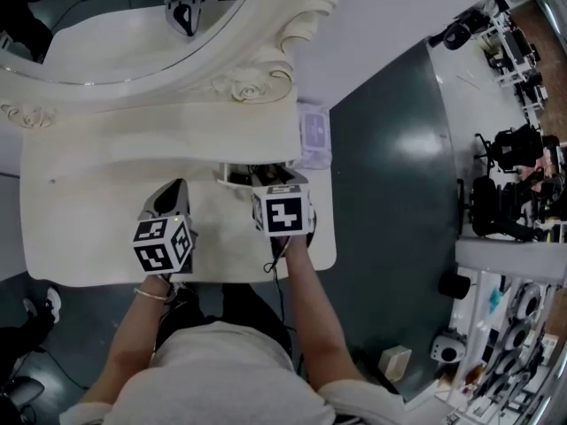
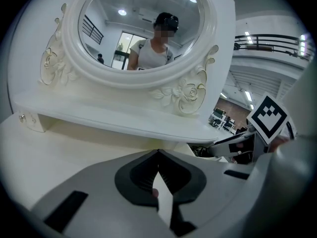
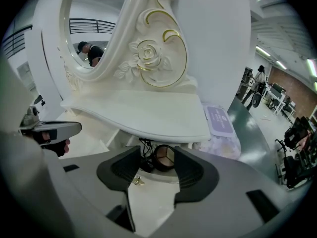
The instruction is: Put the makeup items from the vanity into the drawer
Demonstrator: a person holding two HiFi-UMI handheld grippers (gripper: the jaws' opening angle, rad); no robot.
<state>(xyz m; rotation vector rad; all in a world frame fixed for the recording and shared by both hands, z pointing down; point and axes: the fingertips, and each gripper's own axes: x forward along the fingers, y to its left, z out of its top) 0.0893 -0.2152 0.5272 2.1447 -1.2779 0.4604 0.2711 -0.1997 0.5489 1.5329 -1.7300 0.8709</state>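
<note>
Under the vanity's shelf, a small drawer (image 1: 232, 176) stands pulled out. In it lie a round brown compact (image 3: 165, 157) and some dark items (image 3: 144, 158). My right gripper (image 1: 266, 179) is at the drawer's mouth, open; in the right gripper view (image 3: 157, 153) the compact sits just past the jaw tips, with a gap on its left side. A little gold knob (image 3: 138, 181) shows on the drawer front. My left gripper (image 1: 170, 198) hovers over the bare tabletop to the left, jaws shut (image 2: 158, 155) with nothing seen between them.
The oval mirror (image 1: 133, 25) with its carved frame (image 1: 244, 87) rises behind the shelf (image 3: 148, 113). A purple-labelled wipes pack (image 1: 314, 133) lies at the shelf's right end. The white tabletop (image 1: 80, 228) ends close to the person; dark floor (image 1: 390, 175) lies to the right.
</note>
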